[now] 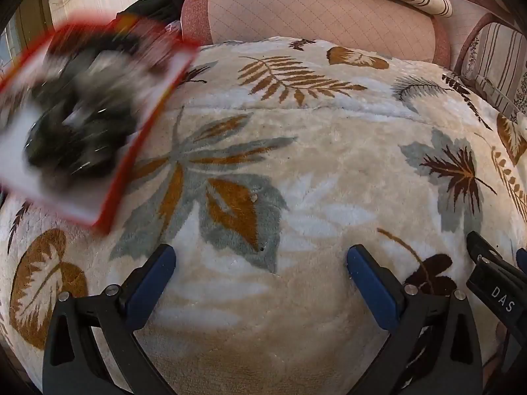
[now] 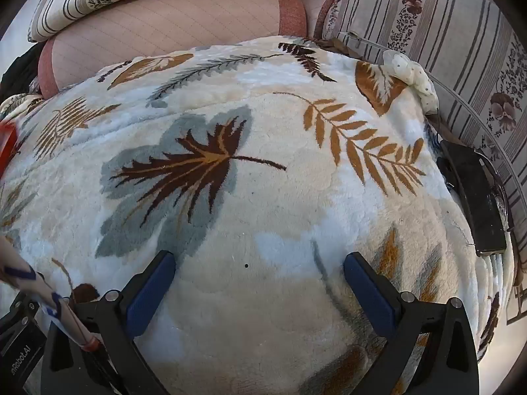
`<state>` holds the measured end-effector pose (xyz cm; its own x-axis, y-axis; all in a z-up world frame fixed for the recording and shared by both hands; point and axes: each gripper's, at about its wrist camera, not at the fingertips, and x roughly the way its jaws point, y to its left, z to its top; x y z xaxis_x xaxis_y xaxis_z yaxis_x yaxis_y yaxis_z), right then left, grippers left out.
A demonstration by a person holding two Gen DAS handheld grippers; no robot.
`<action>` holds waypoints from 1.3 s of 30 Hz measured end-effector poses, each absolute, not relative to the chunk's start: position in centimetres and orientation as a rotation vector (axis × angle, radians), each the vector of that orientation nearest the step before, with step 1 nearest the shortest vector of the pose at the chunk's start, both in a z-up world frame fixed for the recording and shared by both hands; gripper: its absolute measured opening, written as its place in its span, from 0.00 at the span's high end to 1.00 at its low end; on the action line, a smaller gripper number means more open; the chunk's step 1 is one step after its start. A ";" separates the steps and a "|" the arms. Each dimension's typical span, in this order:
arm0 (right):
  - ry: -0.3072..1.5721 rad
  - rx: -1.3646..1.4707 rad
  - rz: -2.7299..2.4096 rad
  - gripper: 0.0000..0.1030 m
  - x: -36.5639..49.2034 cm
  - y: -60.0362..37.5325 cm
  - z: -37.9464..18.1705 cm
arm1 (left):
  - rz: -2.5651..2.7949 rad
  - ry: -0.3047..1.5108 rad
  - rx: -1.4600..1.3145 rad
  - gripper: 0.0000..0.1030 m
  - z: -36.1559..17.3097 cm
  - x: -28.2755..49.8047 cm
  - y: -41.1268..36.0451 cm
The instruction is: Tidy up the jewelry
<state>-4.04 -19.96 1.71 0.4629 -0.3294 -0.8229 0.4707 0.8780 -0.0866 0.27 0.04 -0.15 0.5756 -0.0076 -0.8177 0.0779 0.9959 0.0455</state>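
A: Jewelry spot?
B: Far left, red-edged box [image 1: 82,115], blurred, dark jewelry [image 1: 79,125] inside, on leaf blanket [image 1: 329,164].
A: Claws?
B: Left gripper [image 1: 262,260] spread apart, empty. Right gripper [image 2: 258,261] spread too, empty. Black case [image 2: 474,197] at blanket's right edge.

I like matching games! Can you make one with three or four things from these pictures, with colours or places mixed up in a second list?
Things:
1. red-edged white box
2. fluffy leaf-patterned blanket
3. left tongs
4. flat black case

Descriptions:
A. blue pads, wide open
B. blurry, holding dark things
C. at the blanket's right edge
D. cream with brown and grey leaves

Pairs: 1-B, 2-D, 3-A, 4-C
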 end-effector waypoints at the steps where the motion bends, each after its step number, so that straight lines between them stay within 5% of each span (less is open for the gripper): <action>1: 0.979 0.162 -0.494 0.00 -4.0 -20.0 1.7 | -0.050 0.956 0.080 0.00 -0.1 0.1 0.1; 39: 0.997 0.180 -0.462 0.00 -4.4 -20.2 2.0 | -0.050 0.957 0.077 0.00 -0.2 0.1 -0.2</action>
<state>-4.40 -20.21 2.01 0.4565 -0.2913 -0.8407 0.4527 0.8895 -0.0624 0.07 -0.22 -0.16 0.5749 -0.0084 -0.8182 0.0770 0.9961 0.0439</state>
